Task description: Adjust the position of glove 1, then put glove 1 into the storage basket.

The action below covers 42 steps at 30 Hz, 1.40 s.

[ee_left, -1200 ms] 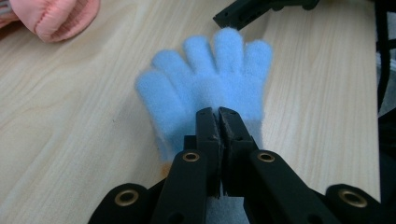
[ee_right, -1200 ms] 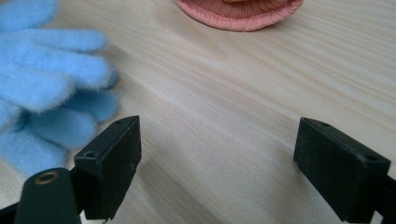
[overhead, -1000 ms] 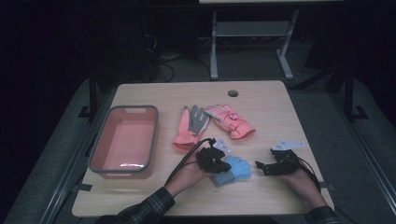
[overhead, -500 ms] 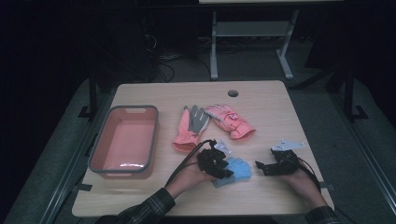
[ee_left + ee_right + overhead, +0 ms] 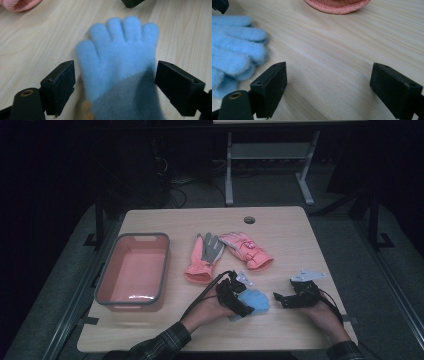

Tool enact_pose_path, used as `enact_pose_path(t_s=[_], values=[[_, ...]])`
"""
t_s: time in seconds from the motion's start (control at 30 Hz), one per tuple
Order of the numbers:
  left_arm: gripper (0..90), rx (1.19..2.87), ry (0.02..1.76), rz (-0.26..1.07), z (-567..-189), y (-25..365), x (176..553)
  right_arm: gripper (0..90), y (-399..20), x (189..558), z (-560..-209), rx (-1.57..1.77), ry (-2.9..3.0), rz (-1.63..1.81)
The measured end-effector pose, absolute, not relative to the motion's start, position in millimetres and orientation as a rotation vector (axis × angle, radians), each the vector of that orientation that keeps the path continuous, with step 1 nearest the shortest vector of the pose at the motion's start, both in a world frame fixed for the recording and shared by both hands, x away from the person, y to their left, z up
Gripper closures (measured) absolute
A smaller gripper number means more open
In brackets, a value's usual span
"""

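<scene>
The light blue fleece glove (image 5: 120, 62) lies flat on the near part of the wooden table (image 5: 285, 227), between the two hands and closer to the left one. The left gripper (image 5: 246, 304) sits right over its cuff end; in the left gripper view the glove's long axis runs straight away from the tool, cuff between the jaws and fingers pointing ahead toward the right gripper (image 5: 278, 298). The left jaws have just been opening and now stand wide on either side of the glove, pads clear of the fleece, so the glove is released, not gripped. The right gripper rests to the right of the glove, its jaws spread wide over bare wood with nothing between them; in the right gripper view the blue fingertips lie off to its left, near but apart. The left hand is plainly the nearer one for any further move on this glove. Farther back lie a salmon-and-grey glove (image 5: 204, 256) and a pink glove (image 5: 247, 249), touching each other, and at the left stands an empty salmon bin (image 5: 134, 270) with a grey rim. The room beyond is dark, with a desk frame and cables on the floor.
</scene>
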<state>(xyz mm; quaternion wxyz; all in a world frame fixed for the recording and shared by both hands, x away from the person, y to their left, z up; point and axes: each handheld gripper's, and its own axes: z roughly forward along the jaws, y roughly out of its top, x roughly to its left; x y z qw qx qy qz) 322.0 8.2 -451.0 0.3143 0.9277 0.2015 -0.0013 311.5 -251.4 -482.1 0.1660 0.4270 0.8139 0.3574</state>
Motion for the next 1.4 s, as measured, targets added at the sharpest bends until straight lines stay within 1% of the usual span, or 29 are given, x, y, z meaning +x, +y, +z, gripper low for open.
enact_pose_path(t_s=[0.13,0.2,0.37,0.47,0.5,0.7,1.0,1.2,1.27,1.4], values=[[14.9,2.469,0.518,0.001,-455.5,3.5,320.5,13.5,-251.4,311.5,-482.1,1.216,2.318,1.018],[14.7,2.499,0.499,0.018,-457.7,1.3,319.6,13.5,-251.4,311.5,-482.1,1.216,2.318,1.017],[13.8,2.511,0.484,0.079,-460.4,-2.3,314.7,13.5,-251.4,311.5,-482.1,1.215,2.318,1.018],[15.1,2.514,0.464,0.135,-461.9,-3.0,310.5,13.5,-251.4,311.5,-482.1,1.215,2.319,1.017],[16.2,2.512,0.465,0.130,-461.4,-2.7,310.1,13.5,-251.2,311.5,-482.1,1.216,2.319,1.018],[26.5,2.509,0.457,0.128,-459.3,-0.1,309.8,13.5,-251.2,311.5,-482.1,1.215,2.319,1.018],[52.7,2.496,0.450,0.127,-456.4,5.3,311.4,13.5,-251.2,311.5,-482.2,1.214,2.319,1.018],[66.5,2.509,0.438,0.116,-454.6,7.5,315.1,13.6,-251.2,311.5,-482.2,1.215,2.318,1.018],[70.2,2.511,0.435,0.117,-454.4,8.2,316.1,13.6,-251.2,311.5,-482.2,1.215,2.318,1.018],[73.3,2.493,0.444,0.096,-455.0,9.8,317.5,13.6,-251.2,311.5,-482.2,1.215,2.318,1.018]])
